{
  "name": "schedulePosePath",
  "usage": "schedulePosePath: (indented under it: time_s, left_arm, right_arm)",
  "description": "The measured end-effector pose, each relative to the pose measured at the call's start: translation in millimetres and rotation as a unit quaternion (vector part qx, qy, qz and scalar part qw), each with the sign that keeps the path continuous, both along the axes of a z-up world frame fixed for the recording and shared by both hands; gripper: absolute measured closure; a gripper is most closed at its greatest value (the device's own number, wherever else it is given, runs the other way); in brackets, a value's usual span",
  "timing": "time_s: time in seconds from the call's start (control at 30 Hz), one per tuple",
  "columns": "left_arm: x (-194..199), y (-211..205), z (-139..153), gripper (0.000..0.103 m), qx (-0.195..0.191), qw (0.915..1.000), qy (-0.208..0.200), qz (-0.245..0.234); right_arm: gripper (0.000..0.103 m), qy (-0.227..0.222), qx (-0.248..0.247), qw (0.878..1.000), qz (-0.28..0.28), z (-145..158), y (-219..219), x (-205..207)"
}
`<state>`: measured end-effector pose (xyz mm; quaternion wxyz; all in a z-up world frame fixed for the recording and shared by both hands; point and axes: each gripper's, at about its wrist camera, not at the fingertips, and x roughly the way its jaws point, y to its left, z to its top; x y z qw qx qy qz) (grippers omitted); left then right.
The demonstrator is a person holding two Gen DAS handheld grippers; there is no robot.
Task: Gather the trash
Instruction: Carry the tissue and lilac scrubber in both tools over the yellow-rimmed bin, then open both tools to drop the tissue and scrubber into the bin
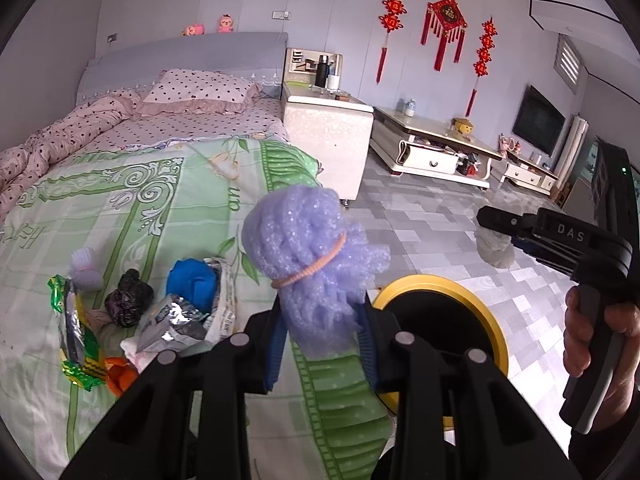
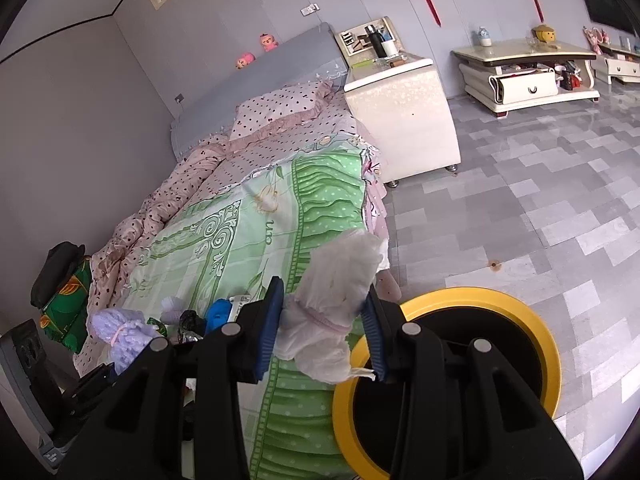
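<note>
My left gripper point(image 1: 322, 344) is shut on a purple foam wad point(image 1: 312, 256) tied with a rubber band, held above the bed's edge beside the bin. My right gripper point(image 2: 326, 328) is shut on a white tissue wad point(image 2: 336, 300), held over the bed's edge next to the yellow-rimmed black bin point(image 2: 540, 344). The bin also shows in the left wrist view point(image 1: 486, 308). The right gripper with its white wad point(image 1: 496, 248) shows at the right of the left wrist view. More trash lies on the green bedspread: a foil wrapper point(image 1: 176, 324), a blue wad point(image 1: 194, 284), a black wad point(image 1: 130, 302), a green wrapper point(image 1: 74, 332).
The bed point(image 1: 120, 208) fills the left, with pink dotted bedding at its head. A white nightstand point(image 2: 404, 120) stands beside it. A low cream table point(image 2: 528, 72) stands by the far wall. The grey tiled floor point(image 2: 540, 208) stretches right of the bin.
</note>
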<state>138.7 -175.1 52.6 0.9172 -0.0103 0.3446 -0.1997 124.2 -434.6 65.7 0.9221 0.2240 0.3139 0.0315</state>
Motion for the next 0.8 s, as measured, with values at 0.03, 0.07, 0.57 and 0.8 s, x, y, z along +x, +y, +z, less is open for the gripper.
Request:
schedulePosePath:
  time_s: [0.03, 0.07, 0.57, 0.8]
  left_arm:
    - [2, -6, -3, 0.073, -0.001, 1.0, 0.004, -0.004]
    - [4, -13, -6, 0.073, -0.001, 0.9999, 0.009, -0.009]
    - [24, -86, -50, 0.073, 0.017, 0.9952, 0.07, -0.067]
    - [26, -109, -74, 0.073, 0.027, 0.9914, 0.098, -0.084]
  right_arm:
    - [0.066, 0.001, 0.0, 1.0, -0.003, -1, -4, -1]
    - [0.066, 0.003, 0.001, 1.0, -0.006, -3, -7, -1]
    - [0.066, 0.037, 0.008, 0.999, -0.035, -42, -52, 0]
    - [0.066, 0.056, 0.012, 0.997, -0.046, -61, -62, 0]
